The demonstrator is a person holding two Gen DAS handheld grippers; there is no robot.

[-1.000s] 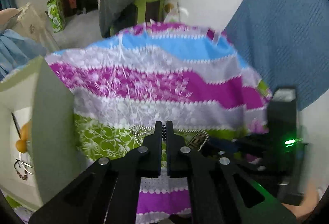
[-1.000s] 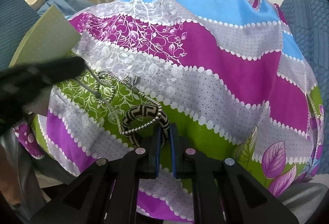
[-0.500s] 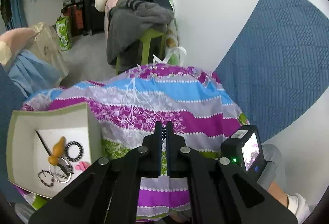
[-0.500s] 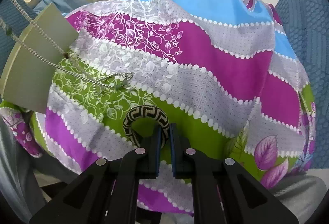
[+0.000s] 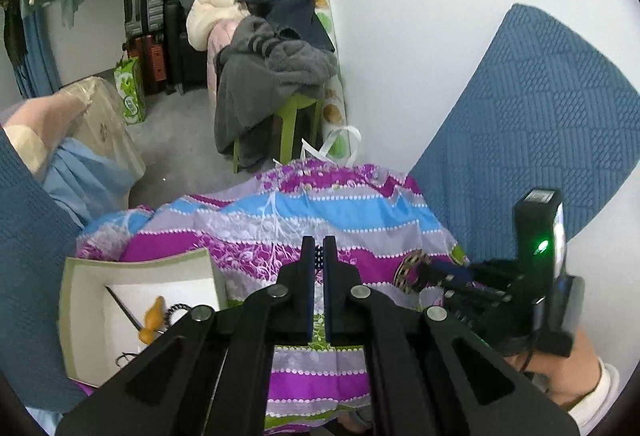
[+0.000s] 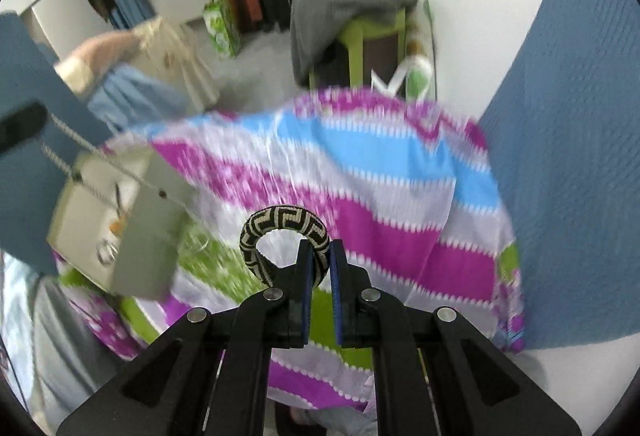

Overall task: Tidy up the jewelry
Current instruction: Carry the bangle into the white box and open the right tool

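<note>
The person is in the middle of tidying up jewelry, and both hands are busy carrying. The right gripper (image 6: 319,260) has its jaws squeezed tight on a fat black-and-cream bangle (image 6: 280,222) with a zigzag pattern. The bangle is up in the air, above the bright striped cloth (image 6: 380,204), and touches nothing else.

The left gripper (image 5: 319,256) has its jaws almost all the way together, with a few dark beads (image 5: 318,256) pinched between the tips. From the right gripper's camera I can see a thin silver chain (image 6: 76,140) hanging down from the left tool, over the box. I think the beads and the chain are one necklace, but I cannot be sure.

The box (image 5: 140,268) is pale green and sits on the left side of the cloth. Inside it lie a long pin with an orange piece (image 5: 154,316) and a dark curly hair tie (image 5: 176,310). There are also some rings that are too small to name.

So the step now is bringing things to the box. Next, I think each tool has to move over the open box, go down low, and then let go. The chain should go in slowly, so it does not snag on the box wall or get tangled with the pin. The bangle is to the right of the box, so it has farther to go.

I cannot read any words. A green carton (image 5: 130,92) far back on the floor has a picture on it, but the writing is too small.
</note>
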